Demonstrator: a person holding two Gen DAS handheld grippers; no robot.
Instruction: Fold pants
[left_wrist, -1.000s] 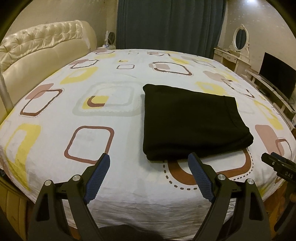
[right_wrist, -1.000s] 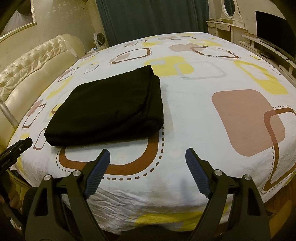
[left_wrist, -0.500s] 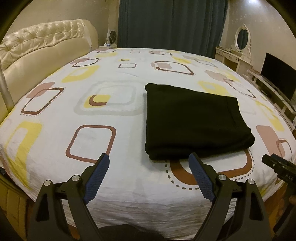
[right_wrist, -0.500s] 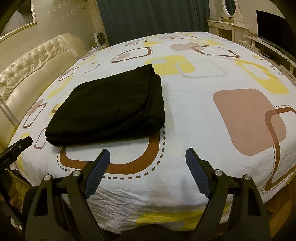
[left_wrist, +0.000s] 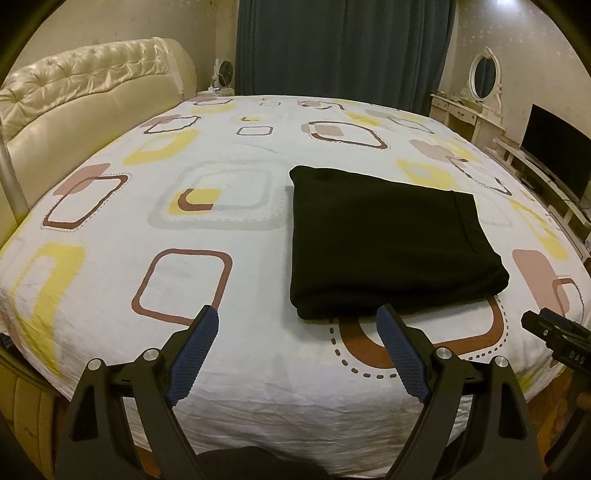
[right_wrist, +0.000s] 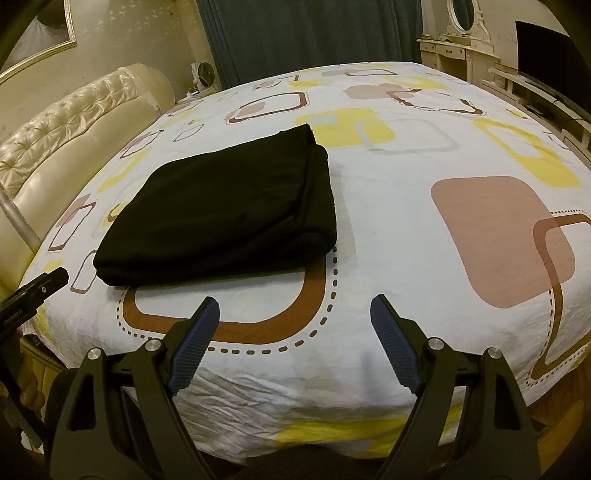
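Note:
The black pants lie folded into a flat rectangle on the patterned bed sheet. They also show in the right wrist view, left of centre. My left gripper is open and empty, held over the bed's near edge just in front of the pants' near left corner. My right gripper is open and empty, in front of and to the right of the pants. The tip of the right gripper shows at the right edge of the left wrist view. The left gripper's tip shows at the left edge of the right wrist view.
A cream tufted headboard runs along the left. Dark curtains hang behind the bed. A white dressing table with an oval mirror and a TV on a low shelf stand to the right.
Both grippers have shifted only slightly relative to the bed. The pants have not moved and both grippers stay open.

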